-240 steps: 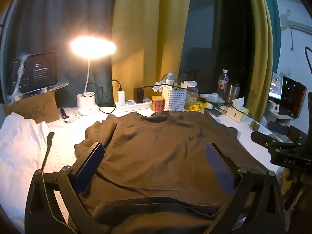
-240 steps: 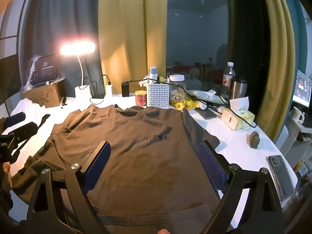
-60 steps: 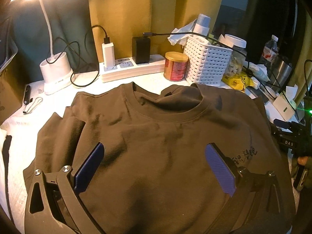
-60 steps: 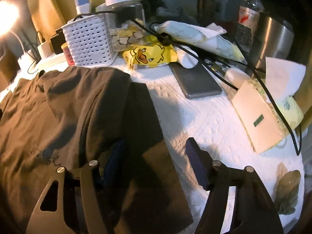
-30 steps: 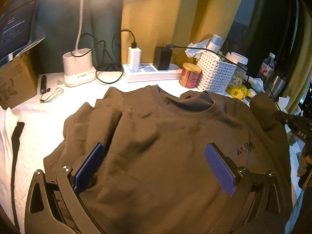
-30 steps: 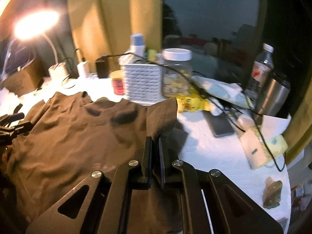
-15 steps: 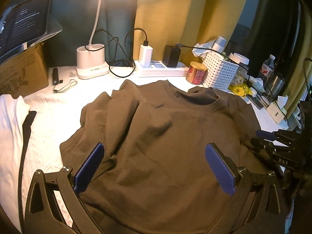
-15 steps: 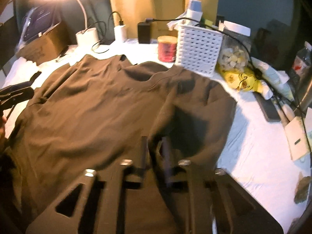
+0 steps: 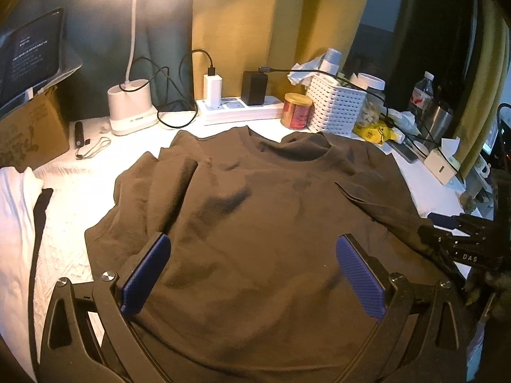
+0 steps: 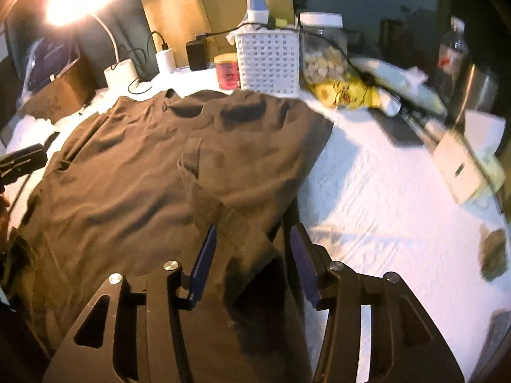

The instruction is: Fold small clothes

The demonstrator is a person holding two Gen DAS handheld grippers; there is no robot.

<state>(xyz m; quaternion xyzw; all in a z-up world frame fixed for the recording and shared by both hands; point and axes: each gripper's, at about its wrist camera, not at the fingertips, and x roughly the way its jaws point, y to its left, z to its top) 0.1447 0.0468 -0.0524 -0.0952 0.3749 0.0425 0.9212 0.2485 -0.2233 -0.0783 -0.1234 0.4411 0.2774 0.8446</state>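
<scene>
— Brown T-shirt (image 9: 255, 223): where does it lie, and what is it like?

— Spread front up on the white textured table cover (image 10: 383, 191), neckline toward the clutter at the back. Soft matte knit, ribbed round collar, shallow wrinkles across the chest. Its right sleeve (image 10: 223, 198) is folded inward over the body as a flat band with a stitched hem; the left sleeve sits bunched in loose folds.

— And the right gripper (image 10: 252, 255)?

— Tilted steeply down at the folded sleeve's lower end. Its jaws have just been opening; the blue ridged pads (image 10: 204, 255) stand apart on either side of the cloth, with a gap showing, so nothing is pinched.

— The left gripper (image 9: 252, 271)?

— Held low over the shirt's lower half, angled down, jaws spread wide and empty; its blue pads (image 9: 147, 274) are well apart above the fabric. I cannot tell whether they touch it.

— What stands behind the shirt?

— A white perforated plastic basket (image 9: 335, 108), square-sided; a small round red tin (image 9: 295, 115) just beside it; a white power strip (image 9: 242, 113) with plugs; and the lamp's smooth white base (image 9: 129, 108)
</scene>
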